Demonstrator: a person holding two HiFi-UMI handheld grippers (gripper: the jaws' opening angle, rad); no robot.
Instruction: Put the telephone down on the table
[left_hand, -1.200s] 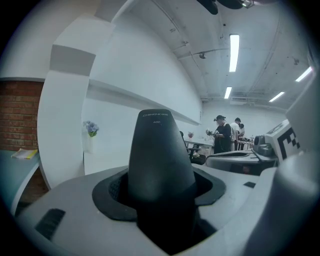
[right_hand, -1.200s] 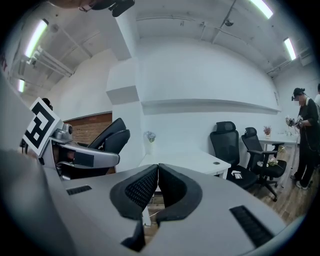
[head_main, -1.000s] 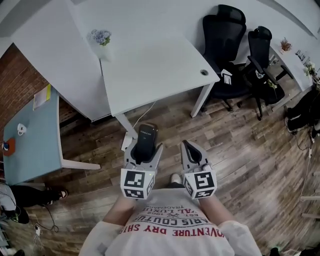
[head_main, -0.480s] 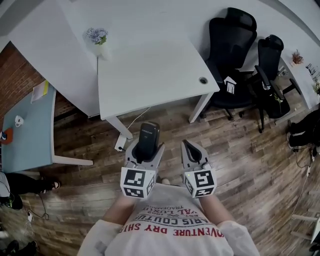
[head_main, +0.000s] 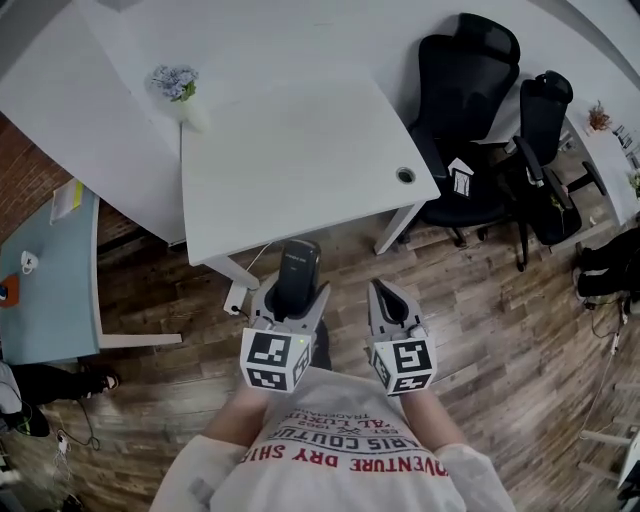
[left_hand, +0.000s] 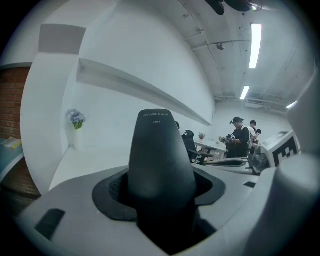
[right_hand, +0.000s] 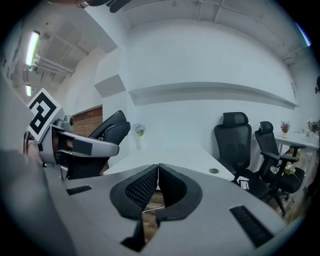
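Closer to the table now — left gripper grips the telephone.

One telephone, two black chairs

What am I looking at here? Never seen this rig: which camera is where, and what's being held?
There is no robot here: a person holds a two-jaw gripper in each hand. The top-down picture comes from a camera on the person's head. The other two come from cameras riding on each gripper, looking along its jaws. The left gripper is clamped on a black telephone, which stands upright between its jaws. The right gripper is empty, with its jaws together. Ahead is a white table with a vase of flowers near its far left corner. The telephone is not on the table yet. Black chairs stand to the right.
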